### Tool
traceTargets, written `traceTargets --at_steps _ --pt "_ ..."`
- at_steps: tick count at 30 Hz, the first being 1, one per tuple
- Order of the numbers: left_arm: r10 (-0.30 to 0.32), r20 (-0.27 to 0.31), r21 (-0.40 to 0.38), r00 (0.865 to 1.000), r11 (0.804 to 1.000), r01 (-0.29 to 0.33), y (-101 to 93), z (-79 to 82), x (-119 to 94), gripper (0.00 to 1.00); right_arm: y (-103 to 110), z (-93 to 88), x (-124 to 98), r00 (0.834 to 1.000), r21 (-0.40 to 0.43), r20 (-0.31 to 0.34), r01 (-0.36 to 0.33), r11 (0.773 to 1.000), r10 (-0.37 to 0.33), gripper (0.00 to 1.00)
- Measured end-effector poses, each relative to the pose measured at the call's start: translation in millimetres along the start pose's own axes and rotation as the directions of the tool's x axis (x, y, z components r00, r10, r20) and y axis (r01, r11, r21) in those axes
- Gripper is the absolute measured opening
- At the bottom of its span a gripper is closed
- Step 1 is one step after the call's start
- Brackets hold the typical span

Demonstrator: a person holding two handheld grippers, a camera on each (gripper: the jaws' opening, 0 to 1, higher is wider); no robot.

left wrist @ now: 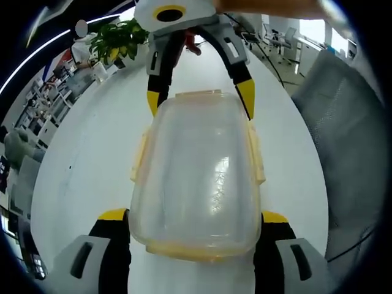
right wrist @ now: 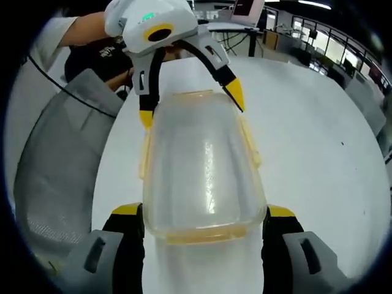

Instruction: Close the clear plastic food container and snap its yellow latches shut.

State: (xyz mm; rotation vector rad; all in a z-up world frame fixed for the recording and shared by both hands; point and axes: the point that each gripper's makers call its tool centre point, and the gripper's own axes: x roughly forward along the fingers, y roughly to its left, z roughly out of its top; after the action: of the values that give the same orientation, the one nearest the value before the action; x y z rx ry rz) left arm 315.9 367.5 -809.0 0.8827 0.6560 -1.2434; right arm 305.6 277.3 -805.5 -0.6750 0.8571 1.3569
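1. Looking along the left gripper [left wrist: 195, 223] in the left gripper view, its two yellow-tipped jaws rise from the bottom edge and pinch the near end of the clear container [left wrist: 196, 171], which lies in the middle of the frame on a white table [left wrist: 92, 153]. Its lid is on; yellow latches [left wrist: 139, 156] show along its sides. The right gripper [left wrist: 199, 98] reaches in from the top, jaws spread around the far end. A potted plant [left wrist: 116, 40] stands at upper left.
2. Seen from the right gripper view, the same container [right wrist: 202, 171] sits centre frame with that view's own gripper [right wrist: 205, 220] straddling the near end, while the left gripper [right wrist: 191, 104] grips the far end at the top. A grey chair [right wrist: 61, 159] fills the left.
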Motion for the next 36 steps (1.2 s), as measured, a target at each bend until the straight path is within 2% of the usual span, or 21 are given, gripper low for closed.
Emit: traceTargets --at_steps 7,18,23,36 --pt "-0.007 0.012 -0.005 1.000 1.000 0.007 13.2 -1.7 3 0.81 -14 3.3 1 1.000 0.001 -0.005 0.006 1.000 -0.006 0.76" --pt "-0.021 0.022 -0.037 1.000 0.999 0.022 52.1 -4.0 13 0.83 -55 8.0 0 1.000 -0.012 -0.018 0.003 1.000 -0.003 0.76" --pt "-0.041 0.007 -0.018 0.999 0.999 0.041 71.2 -5.8 18 0.83 -71 11.2 0 1.000 0.004 0.006 0.012 1.000 -0.012 0.76" --pt "-0.031 0.022 -0.038 0.999 0.999 0.032 99.9 -6.9 23 0.84 -102 15.5 0 1.000 -0.016 0.002 0.026 1.000 -0.026 0.76"
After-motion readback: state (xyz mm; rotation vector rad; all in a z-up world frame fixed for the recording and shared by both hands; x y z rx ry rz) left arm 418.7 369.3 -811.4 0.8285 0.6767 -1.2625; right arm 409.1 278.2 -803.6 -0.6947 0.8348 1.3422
